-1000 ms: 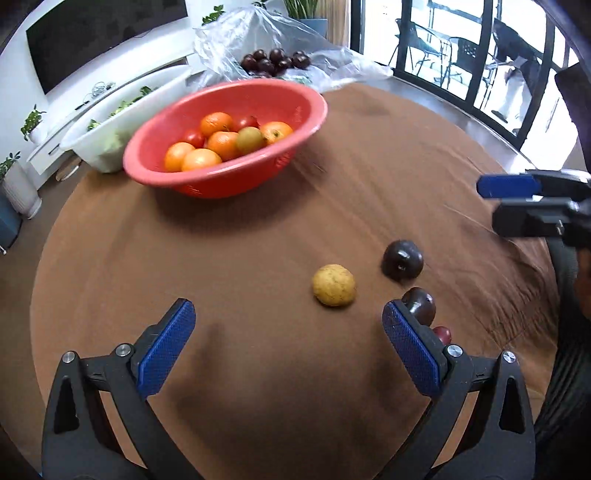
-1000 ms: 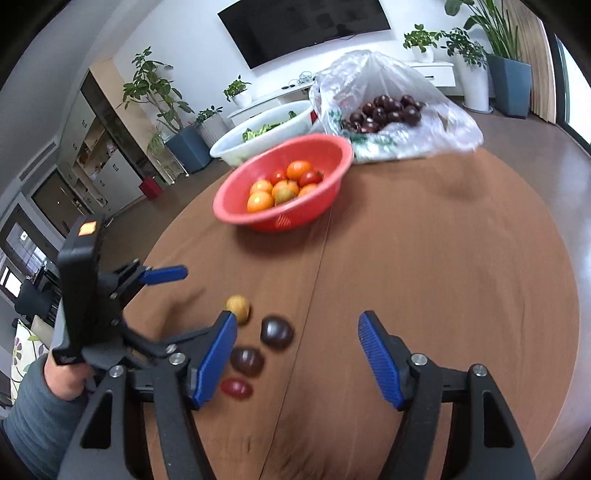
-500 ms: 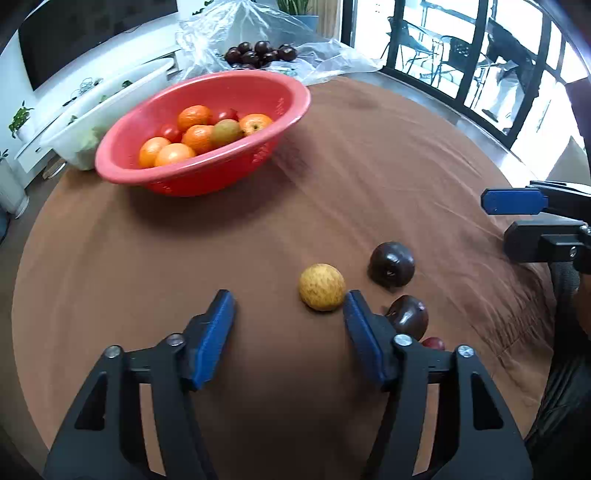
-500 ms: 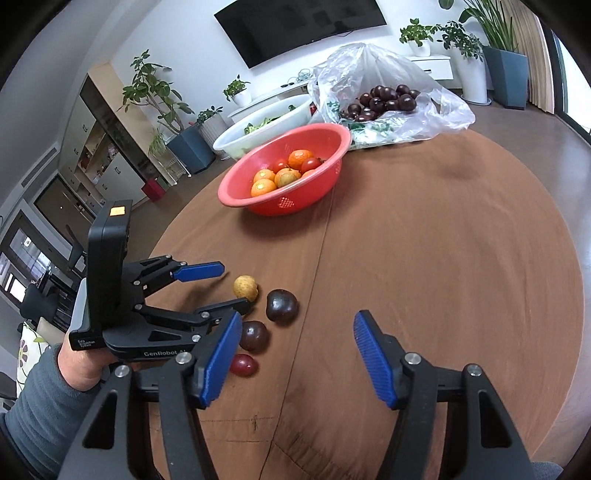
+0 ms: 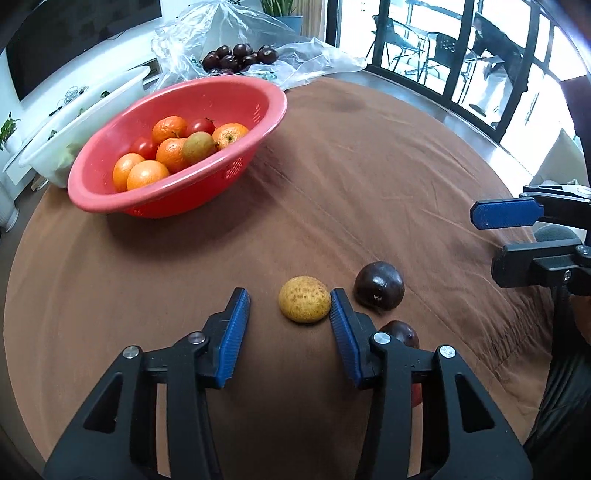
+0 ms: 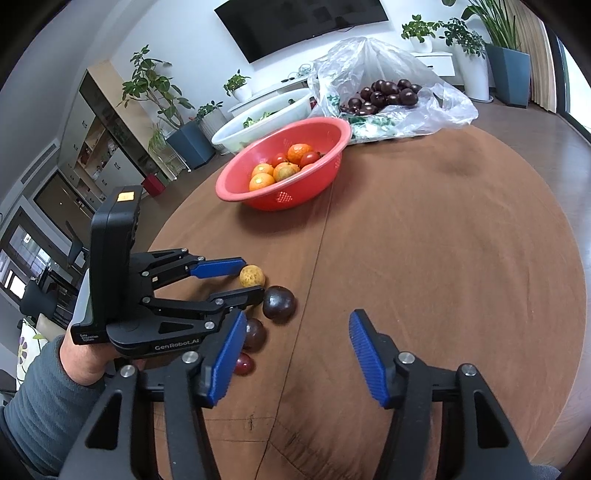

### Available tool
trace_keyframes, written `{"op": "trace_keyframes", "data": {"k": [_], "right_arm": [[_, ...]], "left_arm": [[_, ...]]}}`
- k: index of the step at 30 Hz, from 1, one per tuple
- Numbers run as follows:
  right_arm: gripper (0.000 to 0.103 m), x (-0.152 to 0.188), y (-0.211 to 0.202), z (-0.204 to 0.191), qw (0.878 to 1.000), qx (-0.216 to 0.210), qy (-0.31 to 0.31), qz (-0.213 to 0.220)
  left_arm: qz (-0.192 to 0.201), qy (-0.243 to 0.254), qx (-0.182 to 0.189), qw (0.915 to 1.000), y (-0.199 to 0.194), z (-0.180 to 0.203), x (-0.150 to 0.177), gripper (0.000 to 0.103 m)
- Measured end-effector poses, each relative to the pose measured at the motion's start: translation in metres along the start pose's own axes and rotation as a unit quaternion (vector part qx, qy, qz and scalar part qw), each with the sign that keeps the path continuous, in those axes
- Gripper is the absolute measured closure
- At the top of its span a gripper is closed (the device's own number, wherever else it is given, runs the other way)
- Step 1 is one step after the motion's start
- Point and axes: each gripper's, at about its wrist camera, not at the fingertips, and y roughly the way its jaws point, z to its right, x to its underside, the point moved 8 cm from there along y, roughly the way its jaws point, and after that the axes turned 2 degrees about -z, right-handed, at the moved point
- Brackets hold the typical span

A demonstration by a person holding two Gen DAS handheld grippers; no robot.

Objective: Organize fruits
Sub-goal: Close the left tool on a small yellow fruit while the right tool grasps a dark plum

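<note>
The left tongs [image 5: 290, 308] are apart around the yellow fruit [image 5: 304, 304] to grab it, while the right tongs [image 6: 297, 354] wait apart.

A home living room: a wall-mounted television [image 6: 301, 22] hangs over a low white cabinet [image 6: 436, 61], potted plants [image 6: 155, 88] line the wall beside wooden shelving [image 6: 98, 129], and glass doors [image 5: 424, 40] show patio chairs outside.

Table: round, brown cloth [image 5: 369, 177]
Far side, 11 o'clock: red basket [image 5: 273, 110] — white tub [image 5: 92, 110] behind, plastic bag [image 5: 314, 62] at 12
Near, 5 o'clock: yellow fruit [image 5: 304, 304], dark plums [image 5: 379, 285]
</note>
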Motion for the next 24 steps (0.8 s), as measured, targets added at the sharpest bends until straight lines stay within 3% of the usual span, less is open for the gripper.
{"op": "trace_keyframes", "data": {"k": [4, 8, 15, 24], "right_arm": [[0.045, 0.002, 0.001, 0.000, 1.000, 0.001, 0.000, -0.004], [0.046, 0.003, 0.002, 0.000, 1.000, 0.001, 0.001, -0.005], [0.047, 0.003, 0.003, 0.001, 1.000, -0.002, 0.006, -0.010], [0.051, -0.006, 0.034, -0.017, 0.999, -0.001, -0.014, -0.042]], "left_arm": [[0.004, -0.001, 0.001, 1.0000, -0.001, 0.000, 0.002, 0.063], [0.010, 0.003, 0.003, 0.9999, -0.001, 0.005, 0.000, 0.077], [0.023, -0.020, 0.015, 0.9994, -0.005, 0.001, 0.001, 0.077], [0.059, -0.070, -0.010, 0.9957, -0.046, -0.023, 0.018, 0.077]]}}
